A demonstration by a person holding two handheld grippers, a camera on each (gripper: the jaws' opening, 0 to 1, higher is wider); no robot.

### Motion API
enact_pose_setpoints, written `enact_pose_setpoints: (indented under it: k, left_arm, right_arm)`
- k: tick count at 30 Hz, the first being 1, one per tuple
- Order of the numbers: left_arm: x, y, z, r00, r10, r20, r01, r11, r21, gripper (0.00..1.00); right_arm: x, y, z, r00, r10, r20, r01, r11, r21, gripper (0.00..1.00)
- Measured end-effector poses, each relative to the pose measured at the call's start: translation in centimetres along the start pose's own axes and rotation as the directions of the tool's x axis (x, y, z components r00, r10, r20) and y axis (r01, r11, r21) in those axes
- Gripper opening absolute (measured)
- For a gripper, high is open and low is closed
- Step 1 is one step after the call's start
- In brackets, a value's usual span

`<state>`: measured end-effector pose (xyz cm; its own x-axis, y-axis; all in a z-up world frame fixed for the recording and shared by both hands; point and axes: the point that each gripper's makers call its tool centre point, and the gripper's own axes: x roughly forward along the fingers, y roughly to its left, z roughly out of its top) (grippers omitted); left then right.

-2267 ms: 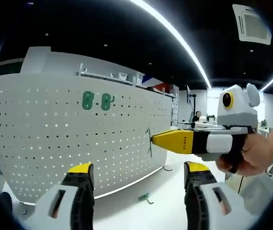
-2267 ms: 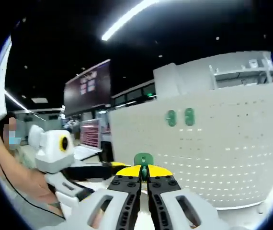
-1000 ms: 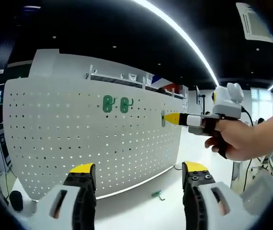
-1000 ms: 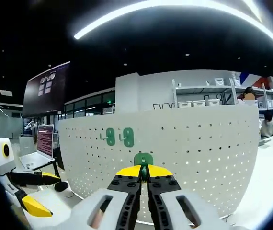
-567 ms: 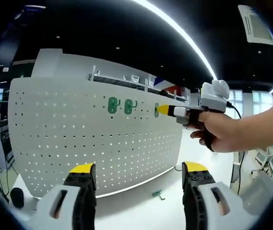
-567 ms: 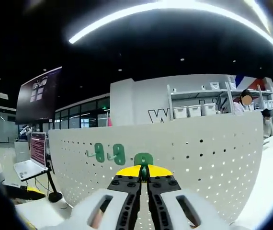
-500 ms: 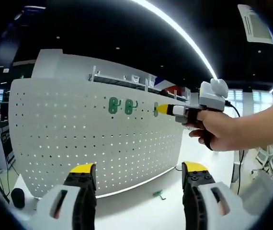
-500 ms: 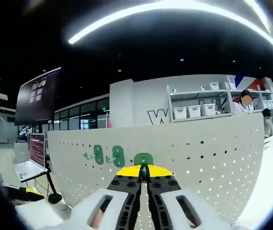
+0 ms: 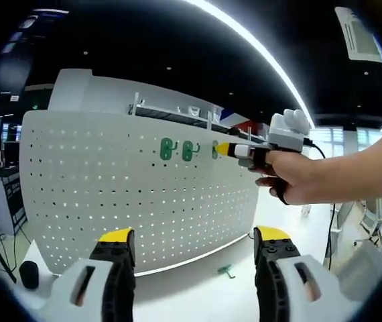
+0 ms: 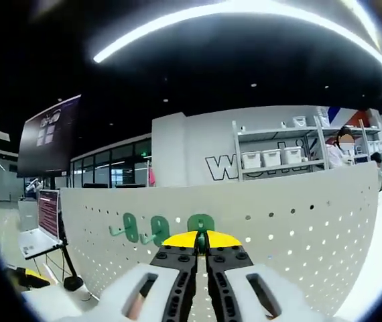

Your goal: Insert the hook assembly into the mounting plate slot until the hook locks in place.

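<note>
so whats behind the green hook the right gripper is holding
The white pegboard stands right behind the green hook, with two mounted hooks to its left. The holes directly behind it are covered, so contact cannot be judged.

The left gripper (image 9: pixel 191 245) has its jaws spread wide apart, gripping nothing. The right gripper (image 10: pixel 201 247) is clamped tight, held level by a hand (image 9: pixel 291 181) on an outstretched arm.

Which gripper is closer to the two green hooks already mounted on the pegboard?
Right. The right gripper is up at the pegboard just beside the mounted hooks; the left gripper hangs back, open.
</note>
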<state>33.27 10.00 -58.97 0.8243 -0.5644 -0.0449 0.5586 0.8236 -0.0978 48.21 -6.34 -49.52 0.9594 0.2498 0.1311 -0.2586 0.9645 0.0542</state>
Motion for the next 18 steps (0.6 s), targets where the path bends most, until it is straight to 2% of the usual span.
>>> enact_pose_setpoints:
  k: [18]
  left_arm:
    - [-0.6, 0.7, -0.1, 1.000, 0.023, -0.011, -0.023, 1.000, 0.006, 0.71]
  right_arm:
    - [1.4, -0.3, -0.4, 1.000, -0.004, -0.005, 0.004, 1.000, 0.019, 0.01]
